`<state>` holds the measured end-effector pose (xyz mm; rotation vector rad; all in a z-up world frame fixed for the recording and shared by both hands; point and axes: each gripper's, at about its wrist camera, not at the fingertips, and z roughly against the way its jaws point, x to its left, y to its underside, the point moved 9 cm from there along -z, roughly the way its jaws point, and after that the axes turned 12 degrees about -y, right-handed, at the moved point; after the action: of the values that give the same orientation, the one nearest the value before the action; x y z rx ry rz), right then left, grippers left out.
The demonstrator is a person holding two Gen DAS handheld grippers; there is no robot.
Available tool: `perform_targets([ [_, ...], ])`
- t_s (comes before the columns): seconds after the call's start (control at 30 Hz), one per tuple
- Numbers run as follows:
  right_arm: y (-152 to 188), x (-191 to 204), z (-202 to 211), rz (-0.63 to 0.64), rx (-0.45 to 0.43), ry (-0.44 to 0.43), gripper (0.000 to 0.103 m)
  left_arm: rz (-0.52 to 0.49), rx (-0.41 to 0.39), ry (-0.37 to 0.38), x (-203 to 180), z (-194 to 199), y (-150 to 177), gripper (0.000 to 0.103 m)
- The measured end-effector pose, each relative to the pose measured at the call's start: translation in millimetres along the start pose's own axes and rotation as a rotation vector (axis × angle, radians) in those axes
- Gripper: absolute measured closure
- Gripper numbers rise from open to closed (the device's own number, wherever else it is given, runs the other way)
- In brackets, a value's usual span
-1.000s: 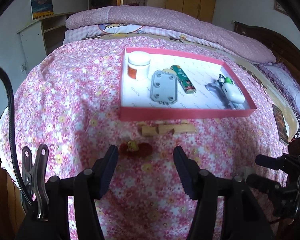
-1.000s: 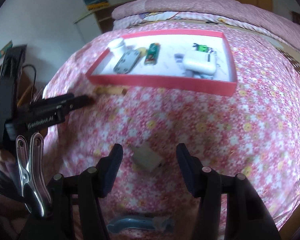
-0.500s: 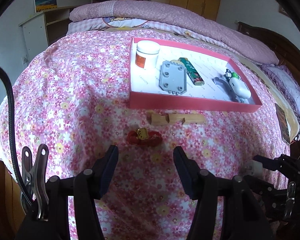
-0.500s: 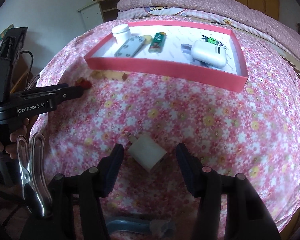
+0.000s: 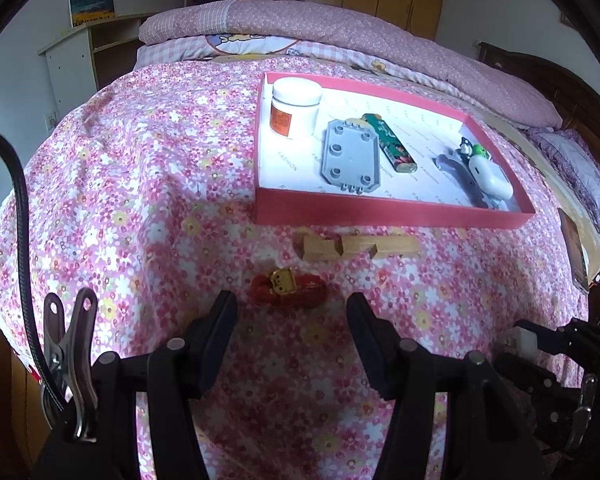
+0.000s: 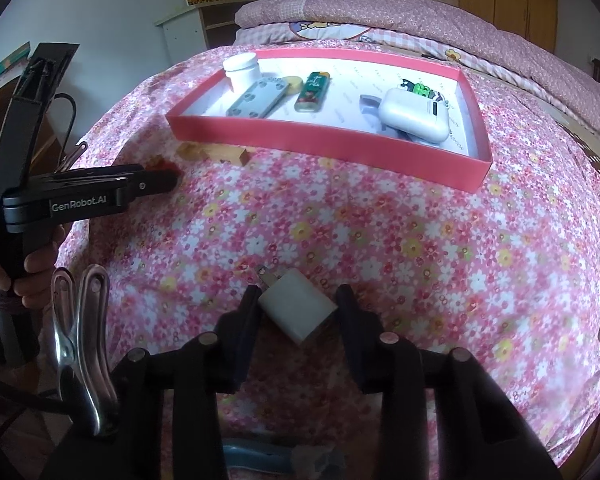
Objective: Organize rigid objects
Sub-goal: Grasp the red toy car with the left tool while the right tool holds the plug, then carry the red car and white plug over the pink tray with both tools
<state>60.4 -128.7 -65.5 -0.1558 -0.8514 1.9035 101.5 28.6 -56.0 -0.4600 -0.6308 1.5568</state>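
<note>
A red box lid tray (image 5: 380, 214) (image 6: 324, 140) on the flowered bedspread holds a white jar (image 5: 296, 108), a grey plate (image 5: 350, 158), a green lighter (image 5: 390, 144) and a white earbud case (image 5: 490, 178). A wooden block piece (image 5: 356, 246) lies in front of the tray. A red charm (image 5: 288, 288) lies just ahead of my open left gripper (image 5: 290, 316). My right gripper (image 6: 298, 312) is closed on a white charger plug (image 6: 298, 306), its fingers touching both sides; it also shows in the left wrist view (image 5: 522, 342).
Folded pink quilts (image 5: 340, 36) lie at the head of the bed. A white shelf unit (image 5: 76, 60) stands at the left. A blue object (image 6: 268, 456) lies under the right gripper. The bed's dark wooden frame (image 5: 560, 88) runs along the right.
My right gripper has moved onto the white plug and narrowed around it. My left gripper has moved forward toward the red charm, still open.
</note>
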Motion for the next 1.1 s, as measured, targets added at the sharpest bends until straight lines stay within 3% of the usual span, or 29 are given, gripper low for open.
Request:
perform_targets([
  [0.73,-0.7,-1.1,-0.6,-0.020,-0.010,-0.012,0.064,-0.045,-0.044,-0.065,-5.5,-10.4,-7.6,0.042],
  [0.9,-0.4,-0.9,-0.7,-0.021,-0.010,-0.012,0.064,-0.034,-0.060,-0.065,-3.0,-7.2,-5.8,0.060],
  [1.1,-0.8,-0.9,-0.6,-0.024,-0.012,-0.015,0.064,-0.036,-0.052,-0.029,-5.3,-2.0,-0.6,0.060],
])
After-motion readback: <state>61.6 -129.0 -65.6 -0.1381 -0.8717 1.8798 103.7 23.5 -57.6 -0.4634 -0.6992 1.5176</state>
